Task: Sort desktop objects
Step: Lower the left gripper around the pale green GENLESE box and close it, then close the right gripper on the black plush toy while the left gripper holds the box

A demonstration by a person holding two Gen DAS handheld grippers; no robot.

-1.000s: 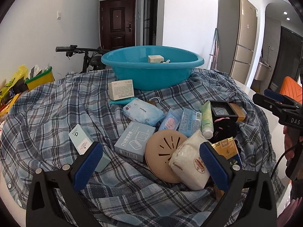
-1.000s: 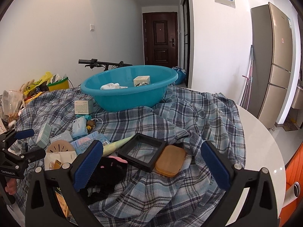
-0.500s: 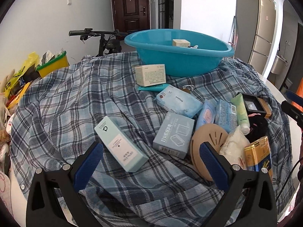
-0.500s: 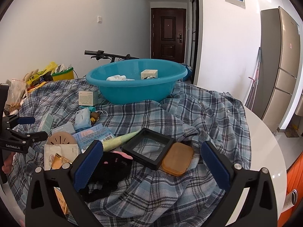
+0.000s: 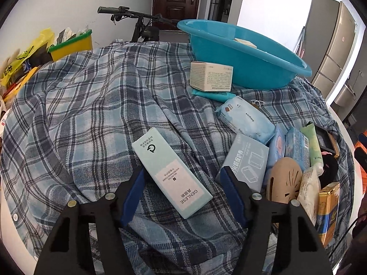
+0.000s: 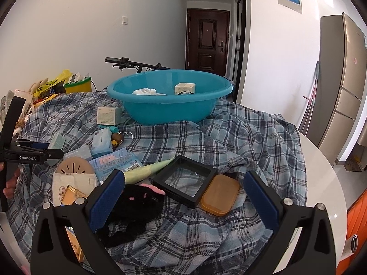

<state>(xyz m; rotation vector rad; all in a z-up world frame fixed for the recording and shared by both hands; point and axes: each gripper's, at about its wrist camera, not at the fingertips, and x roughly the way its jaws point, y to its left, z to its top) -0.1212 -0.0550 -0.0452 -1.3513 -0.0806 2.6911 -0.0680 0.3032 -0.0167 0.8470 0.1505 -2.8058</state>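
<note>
A long mint-green GENLESE box (image 5: 170,170) lies on the plaid cloth. My left gripper (image 5: 183,181) is open with its blue pads on either side of the box's near end, not clamped. That gripper also shows in the right wrist view (image 6: 47,152), at the left. My right gripper (image 6: 183,189) is open and empty above a black picture frame (image 6: 184,181), an amber soap case (image 6: 220,194) and a black plush item (image 6: 135,204). A blue basin (image 5: 243,55) at the back holds a small box (image 6: 184,88) and a white bottle (image 6: 144,91).
Right of the mint box lie a grey-blue box (image 5: 248,160), wipe packs (image 5: 245,119), a tan round disc (image 5: 284,178), a green tube (image 5: 314,146) and a gold box (image 5: 328,208). A cream box (image 5: 211,76) stands by the basin. A bicycle (image 5: 135,20) and a yellow bin (image 5: 71,43) are behind.
My left gripper has swung left and down onto the mint box and its jaws have narrowed around it. The right gripper has shifted only slightly.
</note>
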